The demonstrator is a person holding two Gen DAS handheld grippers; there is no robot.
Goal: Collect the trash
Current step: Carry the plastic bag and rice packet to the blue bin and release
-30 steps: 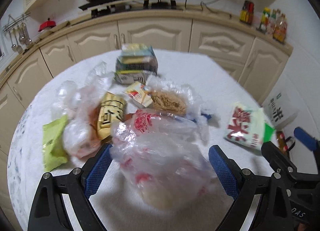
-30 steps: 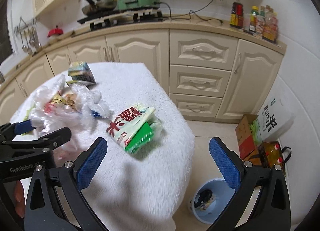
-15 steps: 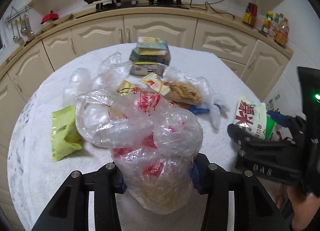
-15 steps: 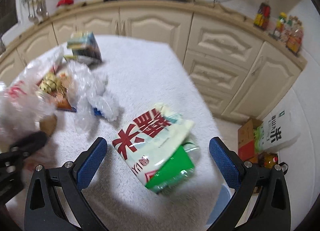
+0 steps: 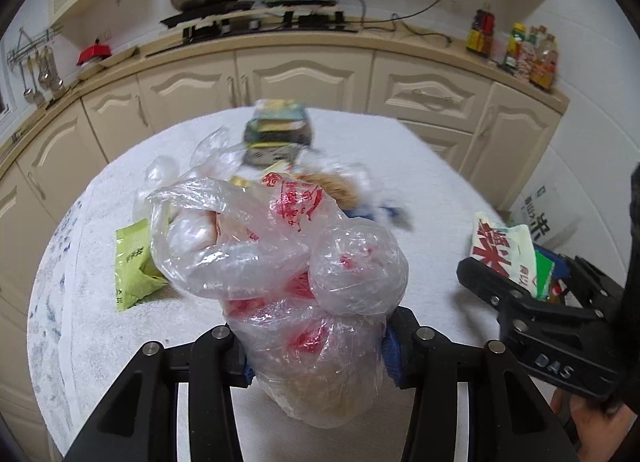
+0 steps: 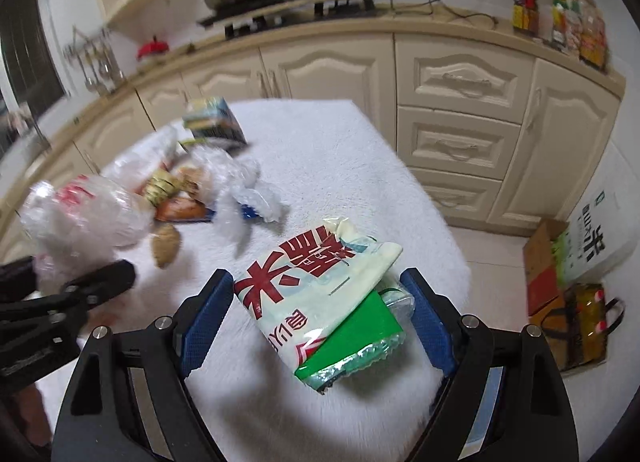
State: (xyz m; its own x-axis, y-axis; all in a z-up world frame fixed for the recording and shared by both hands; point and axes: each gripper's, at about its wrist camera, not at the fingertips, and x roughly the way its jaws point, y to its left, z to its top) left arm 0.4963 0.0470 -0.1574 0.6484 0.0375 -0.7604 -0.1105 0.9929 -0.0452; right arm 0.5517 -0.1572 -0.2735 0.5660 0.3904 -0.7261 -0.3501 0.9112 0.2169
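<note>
My left gripper (image 5: 316, 354) is shut on a clear plastic bag with red print (image 5: 288, 262) and holds it above the white table (image 5: 420, 190). The bag also shows in the right wrist view (image 6: 84, 214). My right gripper (image 6: 316, 314) is open, its blue pads on either side of a white packet with red characters and a green end (image 6: 324, 290), near the table's right edge. That packet shows in the left wrist view (image 5: 504, 250). More trash lies mid-table: a green wrapper (image 5: 134, 262), crumpled clear bags (image 6: 236, 182), a carton (image 5: 278, 130).
Kitchen cabinets (image 6: 456, 110) and a counter with a stove and bottles run along the back. On the floor at the right stand a cardboard box (image 6: 544, 266), a white sack (image 6: 596, 234) and a yellow bag (image 6: 588, 326).
My left gripper closed on the clear bag and lifted it. My right gripper moved forward and down until its pads flank the white packet.
</note>
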